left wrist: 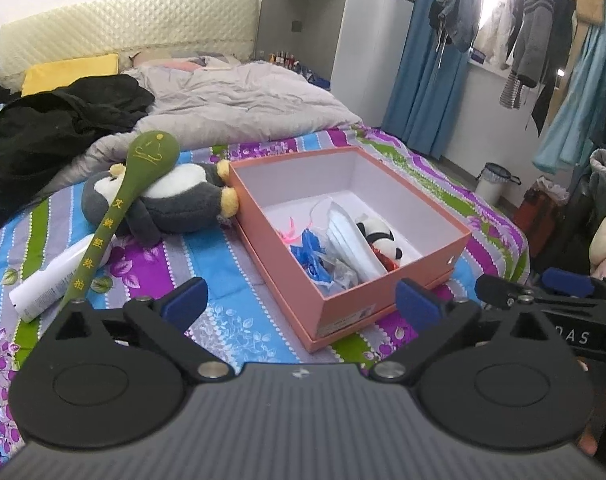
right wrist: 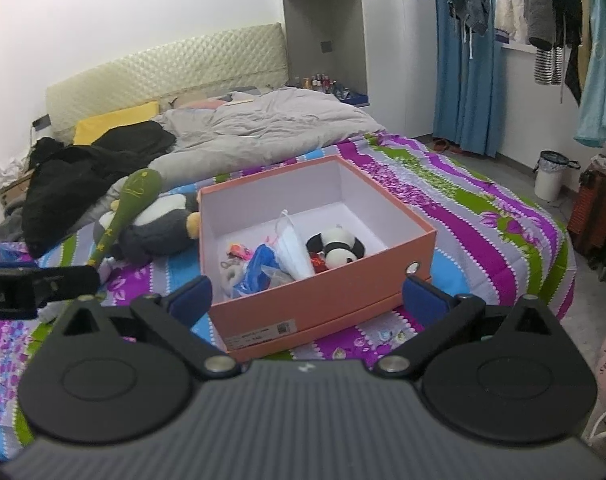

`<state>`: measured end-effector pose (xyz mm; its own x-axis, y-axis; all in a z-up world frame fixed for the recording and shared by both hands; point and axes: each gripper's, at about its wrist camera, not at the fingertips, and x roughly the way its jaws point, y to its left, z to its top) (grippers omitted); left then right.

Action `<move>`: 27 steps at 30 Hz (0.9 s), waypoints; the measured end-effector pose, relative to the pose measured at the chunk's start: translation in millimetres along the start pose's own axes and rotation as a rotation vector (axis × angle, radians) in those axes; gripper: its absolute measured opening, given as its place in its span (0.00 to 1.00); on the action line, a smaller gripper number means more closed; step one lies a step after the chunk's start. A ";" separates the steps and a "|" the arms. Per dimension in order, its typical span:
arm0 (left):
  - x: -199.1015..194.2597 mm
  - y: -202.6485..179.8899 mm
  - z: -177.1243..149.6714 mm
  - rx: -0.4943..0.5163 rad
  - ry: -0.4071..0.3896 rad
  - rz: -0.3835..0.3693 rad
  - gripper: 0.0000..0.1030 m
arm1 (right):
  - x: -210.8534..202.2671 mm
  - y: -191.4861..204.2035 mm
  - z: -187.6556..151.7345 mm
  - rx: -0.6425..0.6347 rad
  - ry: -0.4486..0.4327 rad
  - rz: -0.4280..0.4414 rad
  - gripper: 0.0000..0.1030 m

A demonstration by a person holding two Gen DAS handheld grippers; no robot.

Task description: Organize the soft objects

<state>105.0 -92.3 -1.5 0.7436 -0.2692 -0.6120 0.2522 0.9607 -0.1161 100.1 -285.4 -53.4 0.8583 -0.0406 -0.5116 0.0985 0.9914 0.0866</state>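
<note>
A pink open box (left wrist: 343, 312) (right wrist: 263, 312) stands on the striped bedspread. Inside lie a small panda plush (left wrist: 379, 236) (right wrist: 337, 246), a stack of white masks (left wrist: 351, 240) (right wrist: 291, 248) and a crumpled blue bag (left wrist: 311, 252) (right wrist: 259, 268). Left of the box a grey penguin plush (left wrist: 175, 204) (right wrist: 159, 224) lies on its back, with a green padded mallet (left wrist: 115, 216) (right wrist: 131, 204) resting across it. A white tube (left wrist: 51, 280) lies beside the mallet's handle. My left gripper (left wrist: 301, 300) and right gripper (right wrist: 307, 298) hover side by side before the box's near wall, both open and holding nothing.
A rumpled grey duvet (left wrist: 239, 100) and a heap of black clothes (left wrist: 43, 128) cover the far half of the bed. A white bin (left wrist: 493, 184) stands on the floor at the right, below hanging clothes (left wrist: 543, 40) and blue curtains.
</note>
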 end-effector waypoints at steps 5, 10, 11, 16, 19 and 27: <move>1.4 -1.3 -0.9 0.002 0.017 0.014 0.99 | -0.9 -0.1 -0.7 0.003 0.000 0.007 1.00; 2.3 -1.5 -0.4 -0.001 0.022 0.020 0.99 | -0.4 1.5 -1.6 0.004 0.005 0.010 1.00; 2.0 -2.3 -0.5 0.002 0.021 0.021 0.99 | 0.1 1.6 -1.8 0.004 0.007 0.011 1.00; 2.0 -1.3 -1.3 -0.007 0.019 0.011 0.99 | 0.9 1.5 -3.5 0.004 0.014 0.011 1.00; 3.4 -0.5 -2.1 -0.011 0.023 0.006 0.99 | 0.8 1.5 -3.6 0.005 0.014 0.011 1.00; 5.5 -0.6 -2.3 -0.011 0.024 0.010 0.99 | 0.8 1.5 -4.5 0.004 0.017 0.011 1.00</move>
<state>107.5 -94.2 -6.6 0.7308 -0.2583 -0.6319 0.2381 0.9640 -0.1187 98.6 -283.4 -57.6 0.8507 -0.0271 -0.5250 0.0907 0.9913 0.0957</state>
